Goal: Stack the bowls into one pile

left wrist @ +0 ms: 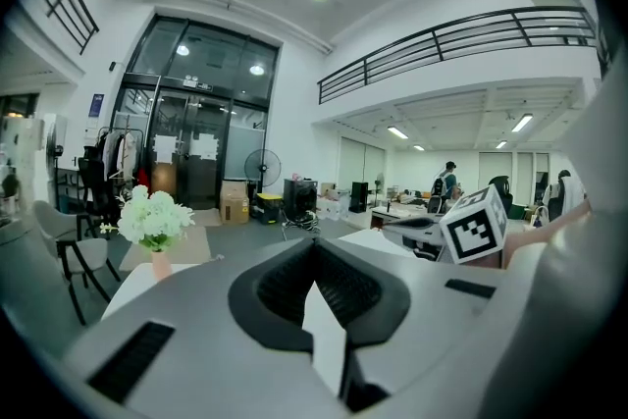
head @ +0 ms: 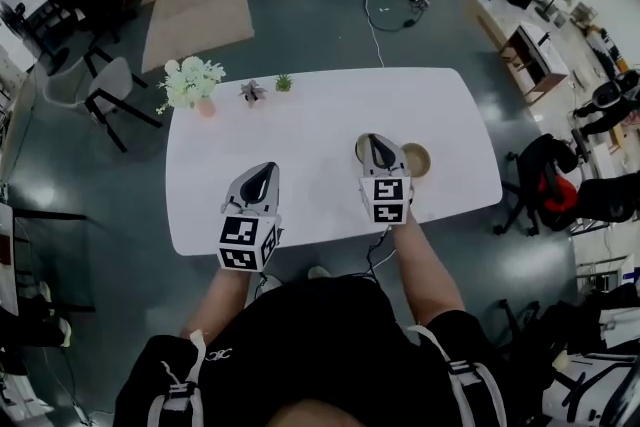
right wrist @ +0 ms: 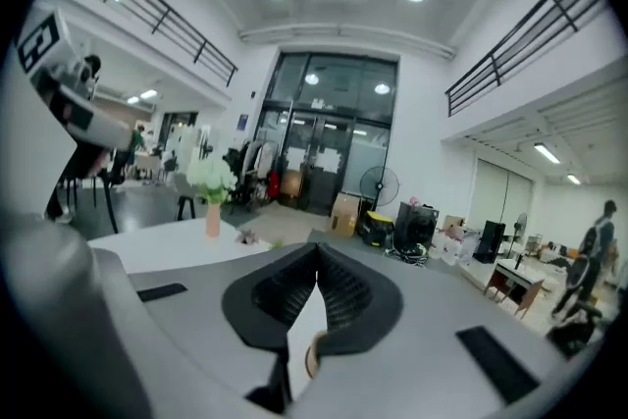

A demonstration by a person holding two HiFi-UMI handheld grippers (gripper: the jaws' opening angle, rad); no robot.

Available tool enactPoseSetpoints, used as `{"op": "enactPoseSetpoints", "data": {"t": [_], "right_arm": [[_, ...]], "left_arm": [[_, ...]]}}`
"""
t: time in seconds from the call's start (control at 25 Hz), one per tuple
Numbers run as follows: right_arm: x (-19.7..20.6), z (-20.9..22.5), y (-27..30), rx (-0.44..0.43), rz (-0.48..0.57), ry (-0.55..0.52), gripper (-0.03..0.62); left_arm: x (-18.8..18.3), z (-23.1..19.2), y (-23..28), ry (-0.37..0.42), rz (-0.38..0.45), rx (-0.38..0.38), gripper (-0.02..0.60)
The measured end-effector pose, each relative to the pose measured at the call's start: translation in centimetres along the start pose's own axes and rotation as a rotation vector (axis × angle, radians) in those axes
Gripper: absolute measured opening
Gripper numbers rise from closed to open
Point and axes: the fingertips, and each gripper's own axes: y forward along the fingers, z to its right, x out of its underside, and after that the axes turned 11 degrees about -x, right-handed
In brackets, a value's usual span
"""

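Both jaw pairs together and empty: left gripper (head: 268,169) beside right gripper (head: 377,141), near-level over table (head: 300,130).

I read no words or numbers anywhere; the cube (head: 247,244) on the left gripper (head: 266,171) shows only square markers.

L gripper (head: 265,171) & R gripper (head: 379,146) side by side, fingers (left wrist: 339,294) together, empty.

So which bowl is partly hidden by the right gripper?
The left bowl, only its rim peeking out beside the right gripper; the right bowl shows nearly whole on the gripper's other side.
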Motion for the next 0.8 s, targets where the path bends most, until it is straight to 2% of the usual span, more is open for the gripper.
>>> {"op": "enactPoseSetpoints", "data": {"t": [0.16, 0.28, 0.52, 0.8], "right_arm": [[-4.6, -1.0, -3.1, 0.034, 0.167, 0.085, 0.017], [-6.3, -2.8, -4.8, 0.022, 0.227, 0.127, 0.017], [-7.5, -6.4, -5.0, -0.025, 0.226, 0.126, 0.017], [-8.8, -8.8, -4.8, 0.005, 0.208, 0.12, 0.017]], "left_arm": [[-1.2, 0.7, 0.6, 0.005, 0.029, 0.018, 0.013], [-2.1, 1.1, 0.7, 0.006, 0.052, 0.03, 0.013], [-2.8, 0.4, 0.1, -0.001, 0.074, 0.04, 0.013], [-2.3, -2.3, -1.2, -0.054, 0.053, 0.073, 0.013]]}}
